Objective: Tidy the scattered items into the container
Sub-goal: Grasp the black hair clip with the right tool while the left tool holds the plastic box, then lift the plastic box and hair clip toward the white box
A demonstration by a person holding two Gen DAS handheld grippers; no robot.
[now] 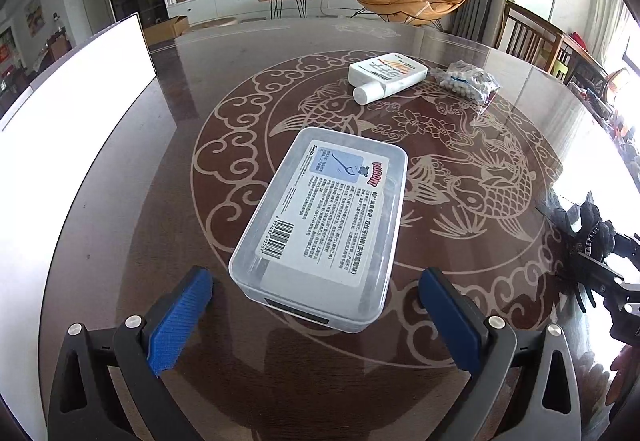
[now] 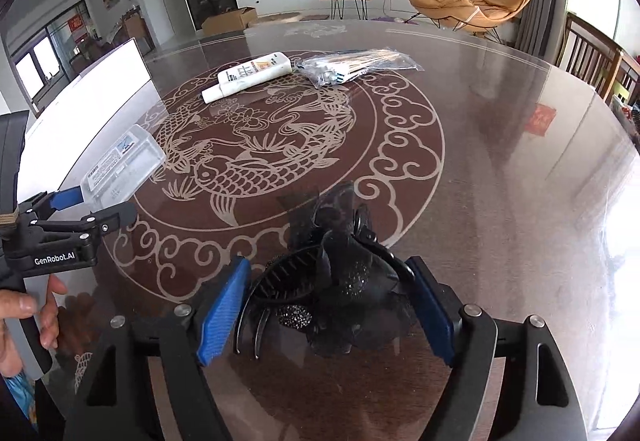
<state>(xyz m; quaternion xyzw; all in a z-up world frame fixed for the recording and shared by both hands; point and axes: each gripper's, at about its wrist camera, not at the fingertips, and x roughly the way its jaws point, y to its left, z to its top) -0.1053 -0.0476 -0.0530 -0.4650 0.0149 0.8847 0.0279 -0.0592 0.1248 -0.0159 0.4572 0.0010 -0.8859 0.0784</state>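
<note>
Hovering just short of the container (image 1: 320, 219), the left gripper (image 1: 316, 317) has its fingers (image 1: 180, 321) spread wide with nothing between them. Seen from the left wrist, the container is a shallow rectangular box of translucent plastic with rounded corners, and a printed paper label covers its closed lid. It lies on the glossy dark tabletop (image 1: 168, 177), over the pale carp-and-cloud inlay. Beyond the container rests a white squeeze tube (image 1: 386, 77) with a round cap, and just to the tube's right a crinkled clear bag (image 1: 472, 81) of small white beads. To the container's right, near the frame edge, the hair clip (image 1: 592, 225) shows only as a dark shape.

From the right wrist view, the right gripper (image 2: 330, 309) holds its blue ribbed fingers (image 2: 224, 309) open on either side of the hair clip (image 2: 332, 281), not visibly pressing it. The clip is black, with curved comb teeth, a gauzy fabric flower and glittery studs. The container (image 2: 122, 169) sits well to the clip's left, the tube (image 2: 248, 75) and bag (image 2: 352, 67) far beyond it. A good grasp would probably close on the clip's rigid plastic body rather than the soft fabric, which could slip; the lid likely needs opening first.
</note>
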